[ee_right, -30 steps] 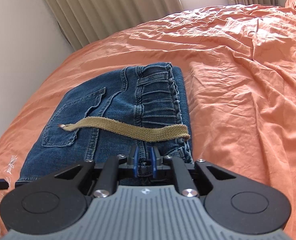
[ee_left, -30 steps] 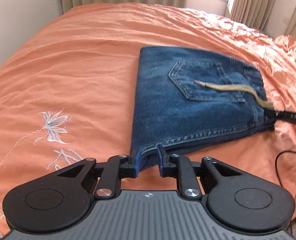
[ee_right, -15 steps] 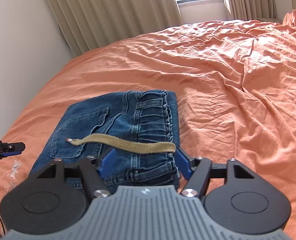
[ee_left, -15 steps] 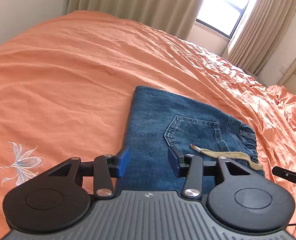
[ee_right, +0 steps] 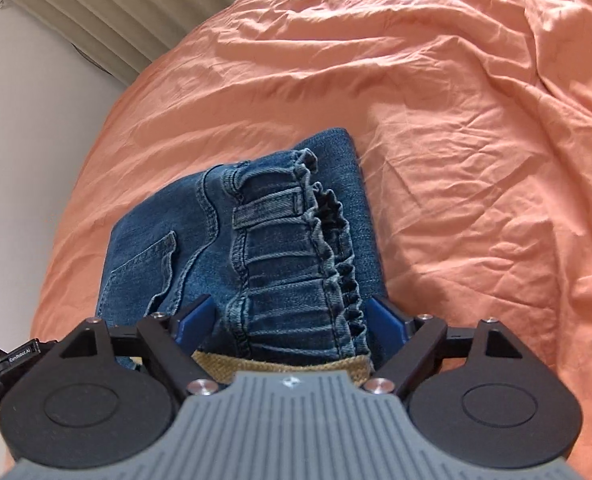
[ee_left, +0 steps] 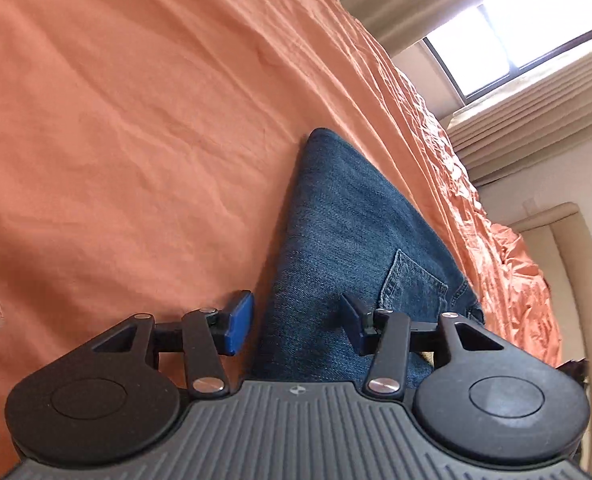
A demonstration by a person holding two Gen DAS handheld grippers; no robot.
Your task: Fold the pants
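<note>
Since the earlier frames, both grippers had let go of the near edge of the pants and drawn up and back, and both views had tilted. The left gripper (ee_left: pixel 293 326) stood with jaws wide apart and holding nothing, above the folded side edge of the pants (ee_left: pixel 336 248). The right gripper (ee_right: pixel 291 322) was likewise spread wide and empty, straddling the waistband (ee_right: pixel 291 240) from above.

The pants lay as a compact folded stack on the bed (ee_right: pixel 476 140), back pocket up. Judged from the thick seams and bulky gathered waistband, the denim was fairly heavy and soft but held a crease. The stacked corners and the waistband offered the firmest hold; a single top layer would probably peel away.

A tan strap (ee_right: pixel 279 364) lay loose across the near end and could snag a jaw. The wrinkled sheet could be pinched along with the denim. Curtains (ee_left: pixel 516 120) and a window (ee_left: pixel 516 28) stood well apart.
</note>
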